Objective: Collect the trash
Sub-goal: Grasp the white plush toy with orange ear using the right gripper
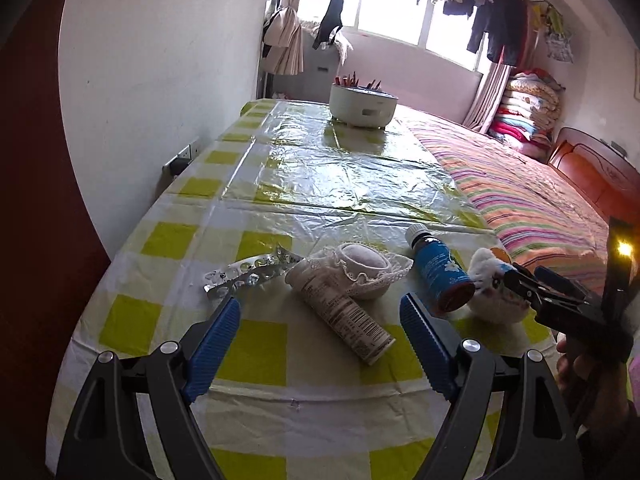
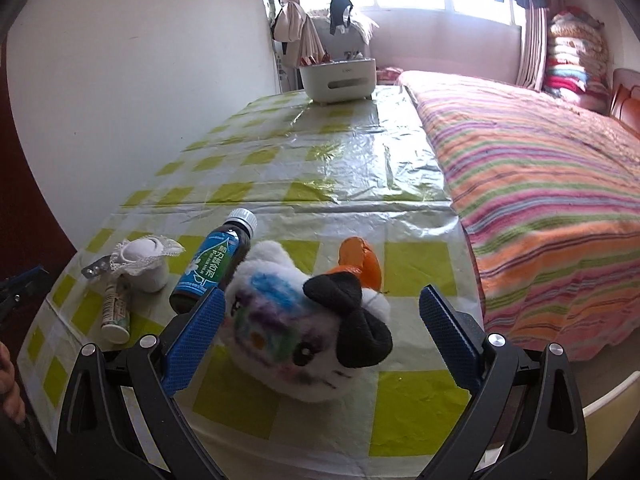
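Note:
On the checked table lie a silver blister pack (image 1: pixel 250 274), a white tube with a barcode (image 1: pixel 340 312), a white lace-edged cup (image 1: pixel 366 272), a dark bottle with a blue label (image 1: pixel 442 276) and a white plush cat (image 2: pixel 304 332). An orange item (image 2: pixel 360 262) lies behind the cat. My left gripper (image 1: pixel 320 308) is open, its fingers on either side of the tube. My right gripper (image 2: pixel 320 312) is open around the plush cat; it also shows in the left wrist view (image 1: pixel 520 280). The bottle (image 2: pixel 214 260) lies by the right gripper's left finger.
A white bin (image 1: pixel 362 106) holding red items stands at the table's far end. A bed with a striped blanket (image 2: pixel 540 184) runs along the table's right side. A white wall (image 1: pixel 160 80) with a socket (image 1: pixel 182 158) is on the left.

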`<state>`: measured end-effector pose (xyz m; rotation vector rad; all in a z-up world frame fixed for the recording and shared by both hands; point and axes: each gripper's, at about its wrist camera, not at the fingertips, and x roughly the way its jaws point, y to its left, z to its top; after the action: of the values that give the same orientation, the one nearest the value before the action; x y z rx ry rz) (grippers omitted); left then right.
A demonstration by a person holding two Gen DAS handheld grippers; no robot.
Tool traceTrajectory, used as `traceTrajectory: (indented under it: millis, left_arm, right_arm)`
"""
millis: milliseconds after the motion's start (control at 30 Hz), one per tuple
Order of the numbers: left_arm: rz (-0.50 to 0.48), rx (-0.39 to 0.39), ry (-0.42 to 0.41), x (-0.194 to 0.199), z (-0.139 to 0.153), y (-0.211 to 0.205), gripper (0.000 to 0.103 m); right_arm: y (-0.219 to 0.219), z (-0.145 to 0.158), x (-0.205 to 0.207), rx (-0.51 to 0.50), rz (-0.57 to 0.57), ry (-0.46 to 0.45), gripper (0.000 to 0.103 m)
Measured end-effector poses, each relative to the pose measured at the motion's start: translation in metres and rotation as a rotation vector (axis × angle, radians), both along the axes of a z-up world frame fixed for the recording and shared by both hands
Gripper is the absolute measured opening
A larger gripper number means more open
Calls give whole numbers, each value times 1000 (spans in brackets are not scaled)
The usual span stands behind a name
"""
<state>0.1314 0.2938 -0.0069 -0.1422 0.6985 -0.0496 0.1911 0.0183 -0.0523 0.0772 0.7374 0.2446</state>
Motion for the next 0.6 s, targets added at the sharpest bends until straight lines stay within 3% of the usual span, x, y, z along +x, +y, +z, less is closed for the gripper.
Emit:
traceTrajectory:
  millis: [367,600]
  left_arm:
    - [-22,-1,23,4,-3,-7,80]
    - [-33,11,36,7,-7,-12,80]
  right_arm:
    - [-36,0,2,184,-42,41,96]
    - [-20,-13,18,200,-5,99,96]
